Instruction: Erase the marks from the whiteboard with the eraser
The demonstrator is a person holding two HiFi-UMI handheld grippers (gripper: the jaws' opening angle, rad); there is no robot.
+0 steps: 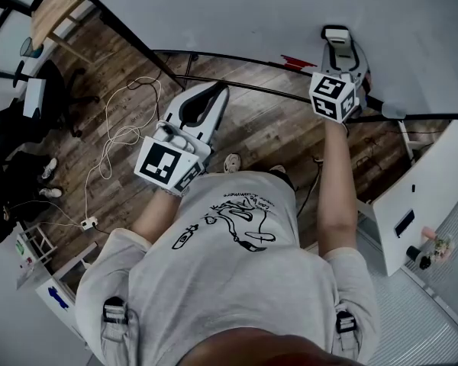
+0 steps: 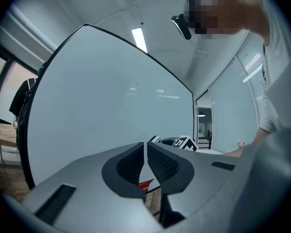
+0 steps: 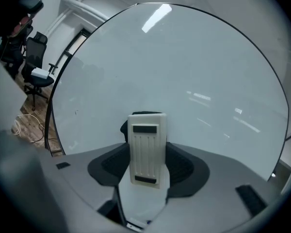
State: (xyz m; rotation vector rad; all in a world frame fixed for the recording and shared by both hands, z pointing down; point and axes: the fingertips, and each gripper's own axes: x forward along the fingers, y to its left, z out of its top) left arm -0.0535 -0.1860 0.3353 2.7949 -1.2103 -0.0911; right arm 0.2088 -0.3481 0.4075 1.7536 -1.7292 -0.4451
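Before the whiteboard (image 1: 237, 6): a person in a grey T-shirt (image 1: 229, 280) stands on the wooden floor (image 1: 122, 166), one gripper in each hand, both raised toward the board face.
Right gripper (image 1: 340, 52): clamped on the eraser (image 3: 146, 149), which sits upright between the two jaws; the jaws press on its long sides.
Eraser: white ribbed plastic back toward the gripper camera, with a dark pad edge showing behind its top end. It is held up at the board near the lower edge. Contact with the surface cannot be confirmed.
Left gripper (image 2: 146, 161): jaws drawn to a narrow slit, nothing between them. It is held lower than the right gripper, out in front of the board's lower edge and well apart from the eraser.
Red mark (image 1: 293, 61): a small patch at the board's lower edge, just left of the right gripper; in the left gripper view it shows through the gap below the jaws.
Board face: pale and glossy, carrying ceiling-light reflections. In the right gripper view the area ahead of the eraser shows no clear writing.
Marker cubes: one on each gripper, left (image 1: 166, 165) and right (image 1: 334, 94), near the wrists.
White cable (image 1: 114, 139): loose loops on the floor to the person's left.
Office chair (image 3: 39, 74): beyond the board's left edge.
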